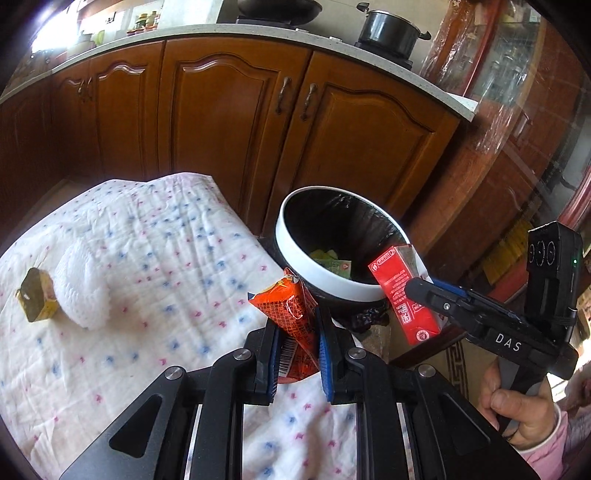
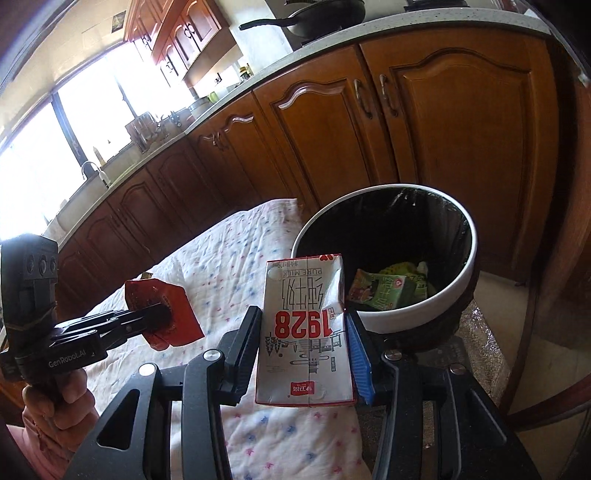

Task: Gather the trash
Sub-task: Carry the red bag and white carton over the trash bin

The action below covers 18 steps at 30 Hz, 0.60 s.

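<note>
We see first the wooden kitchen cabinets point(image 1: 221, 110) that fill the background, with a black pot point(image 1: 388, 29) on the counter above them. In front of them stands the table, covered by a white quilted cloth point(image 1: 147, 240) with small blue and pink marks. At the far corner of the table sits the trash bin point(image 1: 295, 240), white outside with a black bag inside. Some green and yellow packaging point(image 2: 391, 291) already lies at its bottom, so we judge that part of the collecting is done.

Our right gripper point(image 2: 303, 343) holds a red and white milk carton point(image 2: 306, 332) between its pads, just beside the rim of the bin. Our left gripper point(image 1: 299, 332) is closed narrowly on an orange snack wrapper point(image 1: 291, 314), over the table edge and also near the bin. Both pieces are not yet inside, so we think the next step is to bring them over the opening and release them.

Two things are left on the cloth, well apart from the bin: a white foam net point(image 1: 81, 288) and, touching it, a small yellow-brown carton point(image 1: 37, 295). The task seems to us a little more than half finished.
</note>
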Motion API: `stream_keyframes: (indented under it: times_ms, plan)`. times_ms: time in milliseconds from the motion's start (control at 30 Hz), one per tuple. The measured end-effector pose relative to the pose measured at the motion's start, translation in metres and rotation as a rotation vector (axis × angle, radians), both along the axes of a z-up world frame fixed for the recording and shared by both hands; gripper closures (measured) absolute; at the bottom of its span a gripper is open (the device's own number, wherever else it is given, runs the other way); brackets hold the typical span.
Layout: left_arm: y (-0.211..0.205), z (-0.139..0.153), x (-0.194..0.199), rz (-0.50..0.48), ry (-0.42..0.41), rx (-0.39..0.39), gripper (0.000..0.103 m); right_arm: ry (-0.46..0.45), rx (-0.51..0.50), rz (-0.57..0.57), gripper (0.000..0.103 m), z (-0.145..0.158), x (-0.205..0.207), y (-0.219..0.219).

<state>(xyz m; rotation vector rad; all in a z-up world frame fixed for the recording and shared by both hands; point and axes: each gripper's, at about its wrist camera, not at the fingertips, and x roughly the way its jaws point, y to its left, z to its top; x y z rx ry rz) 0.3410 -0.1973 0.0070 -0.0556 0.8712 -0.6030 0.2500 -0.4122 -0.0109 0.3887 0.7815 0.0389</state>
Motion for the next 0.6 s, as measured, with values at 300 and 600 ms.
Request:
stream_keyframes:
  times_ms: [300, 600]
  plan:
    - [-0.034, -0.002, 0.032, -0.033, -0.007, 0.000, 0.087, 0.000, 0.004, -0.056, 0.058, -0.001, 0.012, -0.030]
    - [-0.074, -0.008, 0.084, -0.060, 0.012, 0.028, 0.087, 0.034, -0.006, -0.086, 0.058, -0.006, 0.050, -0.059]
